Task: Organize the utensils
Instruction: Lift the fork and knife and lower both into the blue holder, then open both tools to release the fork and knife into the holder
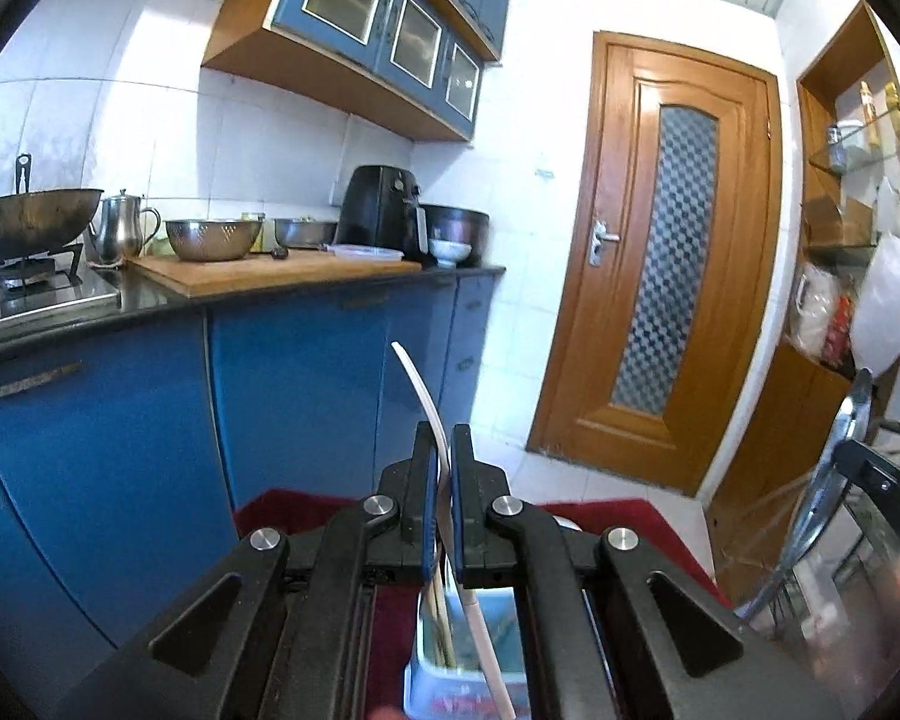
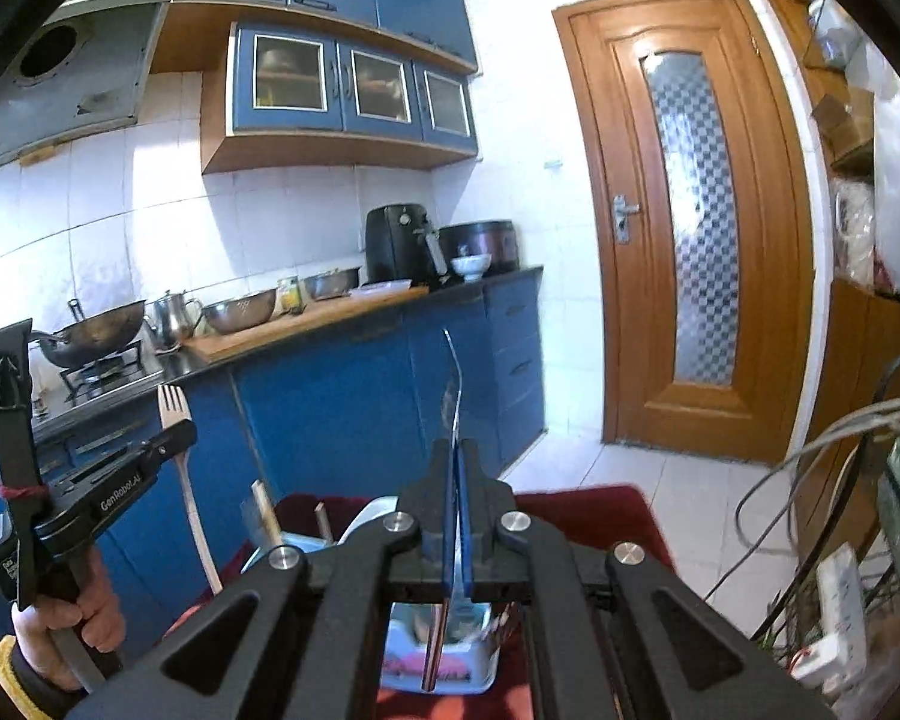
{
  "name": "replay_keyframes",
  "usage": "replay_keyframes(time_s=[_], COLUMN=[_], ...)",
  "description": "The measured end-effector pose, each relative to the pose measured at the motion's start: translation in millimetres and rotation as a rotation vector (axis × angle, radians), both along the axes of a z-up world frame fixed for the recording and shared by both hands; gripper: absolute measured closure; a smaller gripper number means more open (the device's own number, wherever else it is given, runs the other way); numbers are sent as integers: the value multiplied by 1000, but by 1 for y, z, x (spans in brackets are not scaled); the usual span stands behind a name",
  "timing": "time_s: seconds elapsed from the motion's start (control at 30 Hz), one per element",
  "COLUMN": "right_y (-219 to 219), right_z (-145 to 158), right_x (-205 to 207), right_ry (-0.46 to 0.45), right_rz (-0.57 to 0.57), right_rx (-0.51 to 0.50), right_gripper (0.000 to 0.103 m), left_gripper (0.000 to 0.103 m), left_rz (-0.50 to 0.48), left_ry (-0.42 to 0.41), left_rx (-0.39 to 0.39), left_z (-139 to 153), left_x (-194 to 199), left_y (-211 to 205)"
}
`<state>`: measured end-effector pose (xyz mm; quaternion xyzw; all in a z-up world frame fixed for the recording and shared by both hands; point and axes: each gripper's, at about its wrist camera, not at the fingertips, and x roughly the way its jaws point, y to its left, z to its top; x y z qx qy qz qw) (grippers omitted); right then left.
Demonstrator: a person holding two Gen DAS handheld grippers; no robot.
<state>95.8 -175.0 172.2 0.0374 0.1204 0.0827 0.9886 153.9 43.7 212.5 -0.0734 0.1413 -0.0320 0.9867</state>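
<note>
The left tongs [image 1: 444, 516] are clamping a pale wooden fork [image 1: 424, 396], its long axis standing nearly upright with the tines up; the right tongs [image 2: 456, 510] are pinching a thin steel utensil [image 2: 453, 384], also upright. Directly below both is sitting the pale blue plastic utensil caddy [image 2: 444, 669] on a red cloth [image 2: 588, 510], so each move is probably straight down, the right tongs seemingly nearer.
</note>
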Motion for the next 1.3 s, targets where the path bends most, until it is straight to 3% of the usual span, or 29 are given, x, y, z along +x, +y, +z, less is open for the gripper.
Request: replay_keyframes(time_s=[0.13,0.4,0.67,0.97,1.03,1.1,1.13,1.3], right_y=[5,15,20,23,21,20,19,18], right_z=[-1,-25,-56,-72,-71,-70,-69,-58], right_x=[15,45,63,72,71,70,68,56], right_ry=[-20,-7,66,146,152,152,149,128], right_rz=[-28,-43,-2,61,75,84,91,113], right_rx=[-25,-67,-82,-44,-25,-9,1,37], right_gripper=[100,100,100,100,99,88,85,80], left_gripper=[101,101,101,101,98,83,80,77], left_rz=[18,26,17,-12,-20,-31,-34,-42], left_ry=[-22,-18,36,38,45,54,56,57], left_rx=[24,118,111,123,125,116,111,102], left_z=[-5,-42,-80,-85,-84,-82,-81,-69], left_x=[22,48,60,53,52,50,49,33], left_y=[-6,-28,-33,-35,-36,-36,-36,-34])
